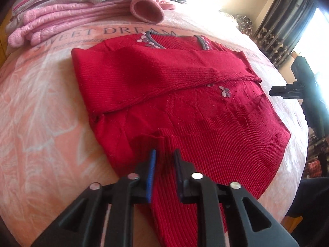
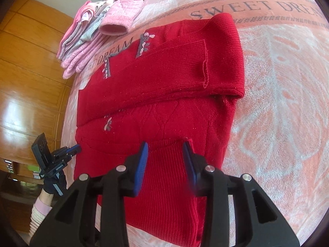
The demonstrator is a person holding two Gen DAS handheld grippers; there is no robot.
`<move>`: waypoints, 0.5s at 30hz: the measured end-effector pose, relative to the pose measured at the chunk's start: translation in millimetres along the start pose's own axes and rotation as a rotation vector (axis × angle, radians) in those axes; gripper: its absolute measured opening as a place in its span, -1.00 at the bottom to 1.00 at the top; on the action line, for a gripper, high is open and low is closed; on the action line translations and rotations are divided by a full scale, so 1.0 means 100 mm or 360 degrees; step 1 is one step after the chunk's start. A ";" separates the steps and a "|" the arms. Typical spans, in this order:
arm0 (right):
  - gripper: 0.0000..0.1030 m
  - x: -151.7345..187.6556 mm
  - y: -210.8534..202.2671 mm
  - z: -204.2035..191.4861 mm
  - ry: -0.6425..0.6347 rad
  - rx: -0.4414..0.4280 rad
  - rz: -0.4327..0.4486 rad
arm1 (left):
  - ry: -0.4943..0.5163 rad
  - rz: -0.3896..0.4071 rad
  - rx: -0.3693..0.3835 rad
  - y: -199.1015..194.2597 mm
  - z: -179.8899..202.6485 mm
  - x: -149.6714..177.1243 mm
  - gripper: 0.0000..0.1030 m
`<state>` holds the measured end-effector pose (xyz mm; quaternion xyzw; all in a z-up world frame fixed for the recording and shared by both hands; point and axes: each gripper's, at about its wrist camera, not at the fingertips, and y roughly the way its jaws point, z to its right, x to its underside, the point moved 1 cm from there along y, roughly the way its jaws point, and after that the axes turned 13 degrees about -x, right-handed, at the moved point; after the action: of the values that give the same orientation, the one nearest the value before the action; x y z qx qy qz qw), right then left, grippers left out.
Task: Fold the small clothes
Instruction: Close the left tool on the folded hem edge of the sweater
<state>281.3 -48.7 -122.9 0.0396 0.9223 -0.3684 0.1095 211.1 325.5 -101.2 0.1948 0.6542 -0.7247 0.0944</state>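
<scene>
while spread flat, red sweater hem pinched by left tongs and right tongs

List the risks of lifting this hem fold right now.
1. The left gripper and right gripper each pinch the ribbed hem of the red sweater close to its edge, so the knit may slip out on one side and the fold could skew.
2. The folded sleeve lies loose across the chest and may slide off as the hem comes up.
3. A long forward sweep could nudge the pink clothes pile.
</scene>
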 end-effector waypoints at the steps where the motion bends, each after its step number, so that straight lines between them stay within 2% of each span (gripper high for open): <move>1: -0.30 0.01 0.02 -0.01 -0.0041 0.0011 -0.0025 | -0.0013 0.0009 0.0015 -0.01 -0.01 0.01 -0.93; 2: -0.26 0.01 0.05 -0.02 -0.0081 0.0023 -0.0051 | -0.0022 0.0014 0.0024 -0.02 -0.01 0.01 -1.00; 7: -0.16 0.01 0.13 -0.08 -0.0238 0.0056 -0.0145 | -0.0052 0.0045 0.0008 -0.05 -0.07 0.04 -1.00; 15: -0.17 -0.03 0.26 0.00 -0.0246 0.0142 -0.0155 | -0.0105 0.0026 -0.0020 0.03 -0.11 0.01 -0.97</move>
<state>288.2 -29.5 -139.6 -0.0291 0.8946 -0.4161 0.1605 213.2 335.8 -105.6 0.1754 0.6536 -0.7258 0.1231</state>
